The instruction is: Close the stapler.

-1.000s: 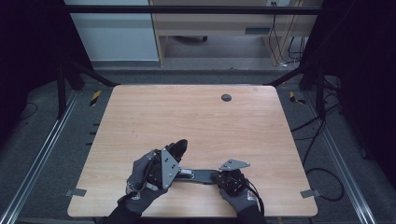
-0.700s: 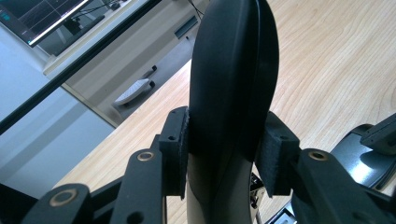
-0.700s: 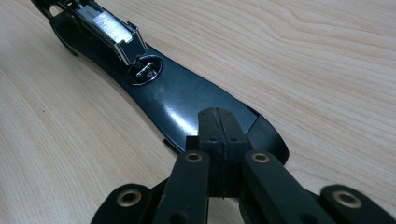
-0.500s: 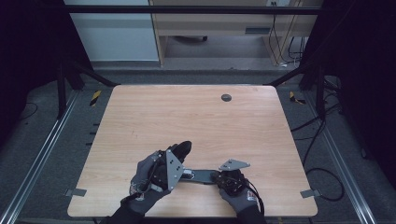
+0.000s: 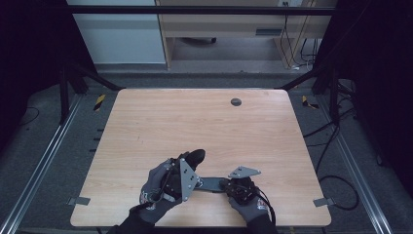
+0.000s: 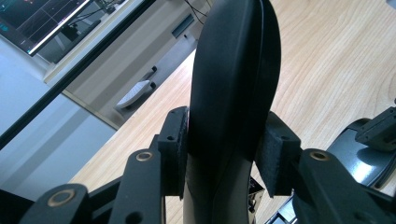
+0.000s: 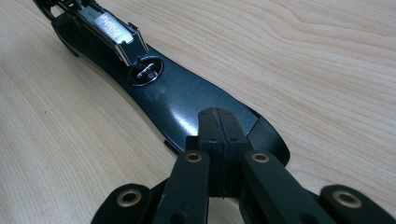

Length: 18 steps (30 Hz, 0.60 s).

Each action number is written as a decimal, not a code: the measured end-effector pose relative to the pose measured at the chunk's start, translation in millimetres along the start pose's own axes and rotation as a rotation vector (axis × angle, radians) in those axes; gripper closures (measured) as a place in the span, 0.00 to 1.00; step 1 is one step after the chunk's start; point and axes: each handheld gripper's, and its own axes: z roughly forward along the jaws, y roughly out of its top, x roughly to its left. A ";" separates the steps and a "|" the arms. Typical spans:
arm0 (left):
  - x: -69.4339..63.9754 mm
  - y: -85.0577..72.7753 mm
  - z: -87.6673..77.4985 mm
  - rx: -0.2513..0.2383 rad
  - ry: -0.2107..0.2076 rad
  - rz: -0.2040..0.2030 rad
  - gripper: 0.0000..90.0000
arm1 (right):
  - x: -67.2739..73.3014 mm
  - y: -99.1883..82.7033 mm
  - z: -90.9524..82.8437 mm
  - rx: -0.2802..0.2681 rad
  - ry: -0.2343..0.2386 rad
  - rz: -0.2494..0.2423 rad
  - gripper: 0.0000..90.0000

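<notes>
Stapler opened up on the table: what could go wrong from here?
The left gripper clamps the stapler's smooth, rounded top arm, which could slip out and snap down. The right gripper, jaws shut, only presses on the glossy base, so the base might slide on the table.

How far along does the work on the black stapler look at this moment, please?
Done: the stapler is swung open, its base flat on the table. In hand: the left tool clamps the raised top arm, while the shut right tool presses the base down. Left: whatever comes next inside the exposed staple channel.
</notes>
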 end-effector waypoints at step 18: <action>-12.5 2.2 7.8 0.011 -0.003 0.058 0.64 | -0.3 0.1 0.3 -0.002 0.001 0.002 1.00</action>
